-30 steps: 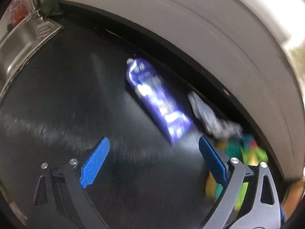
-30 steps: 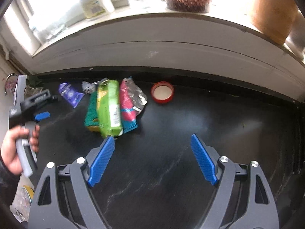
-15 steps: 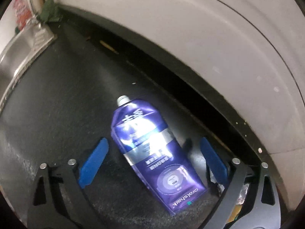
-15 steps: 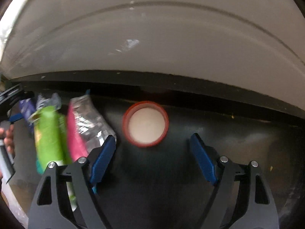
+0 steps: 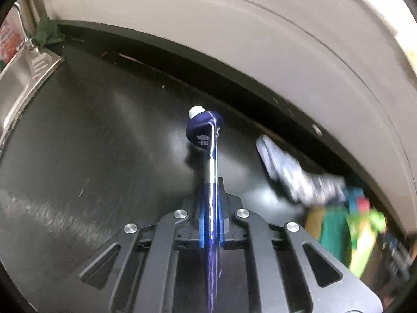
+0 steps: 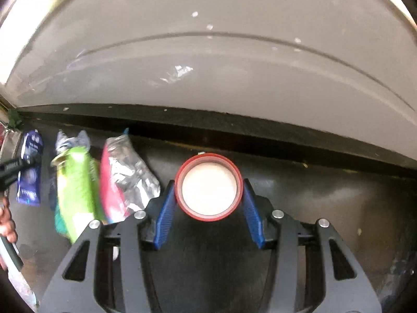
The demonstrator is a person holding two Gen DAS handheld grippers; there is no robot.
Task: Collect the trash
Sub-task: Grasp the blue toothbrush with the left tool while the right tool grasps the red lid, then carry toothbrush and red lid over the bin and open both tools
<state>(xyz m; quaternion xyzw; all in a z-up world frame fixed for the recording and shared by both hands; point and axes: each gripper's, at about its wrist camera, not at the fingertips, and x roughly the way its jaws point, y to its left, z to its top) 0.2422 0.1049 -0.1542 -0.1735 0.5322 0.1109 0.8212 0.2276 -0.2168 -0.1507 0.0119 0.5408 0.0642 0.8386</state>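
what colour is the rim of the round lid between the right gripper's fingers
Red, around a pale cream centre. The lid shows best in the right wrist view, between the right gripper fingers.

Legible text is almost nil. The purple pouch (image 5: 204, 133) carries small white print below its white spout, edge-on to the left wrist view and not readable. In the right wrist view the same purple pouch (image 6: 29, 167) shows white lettering and a round emblem, too small to read. The green wrapper (image 6: 75, 190) beside it bears blurred, unreadable print.
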